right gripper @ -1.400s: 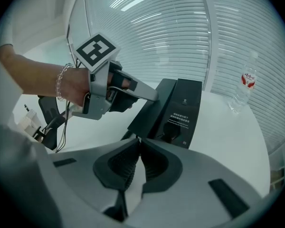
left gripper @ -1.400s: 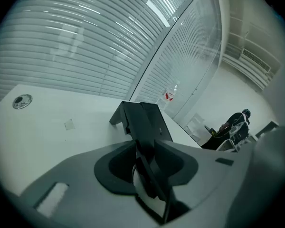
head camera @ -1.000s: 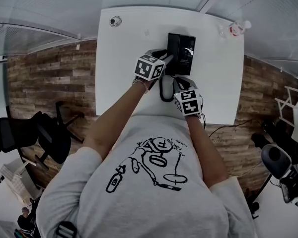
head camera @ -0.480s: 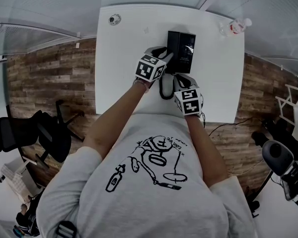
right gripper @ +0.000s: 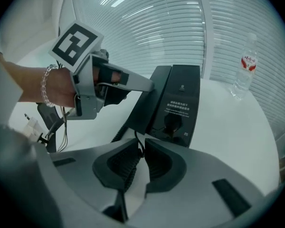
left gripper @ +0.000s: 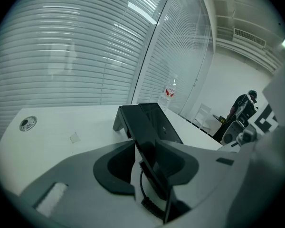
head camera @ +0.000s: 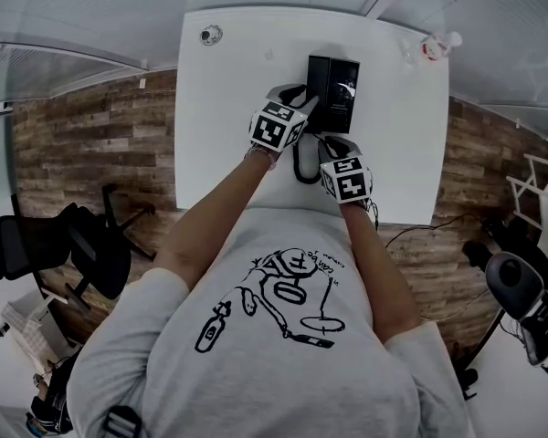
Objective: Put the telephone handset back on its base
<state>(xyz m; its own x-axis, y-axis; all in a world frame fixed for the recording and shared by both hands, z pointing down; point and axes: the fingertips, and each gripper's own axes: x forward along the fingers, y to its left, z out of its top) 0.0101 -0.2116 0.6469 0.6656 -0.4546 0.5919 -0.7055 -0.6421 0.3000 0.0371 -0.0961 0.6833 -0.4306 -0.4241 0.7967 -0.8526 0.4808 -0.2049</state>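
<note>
Black handset sits clamped in the left gripper, jaws narrowed onto its lower end, while its upper end lies along the left side of the telephone base, upper middle of the head view. The right gripper pinches the coiled cord, jaws almost together. The white table lies open to the left; a bottle stands at its upper right corner.

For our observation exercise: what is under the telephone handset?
The handset, gripped by the left claw, sits tilted over the left of the base. Its coiled cord hangs below, in the right claw. The cradle beneath is covered.
</note>
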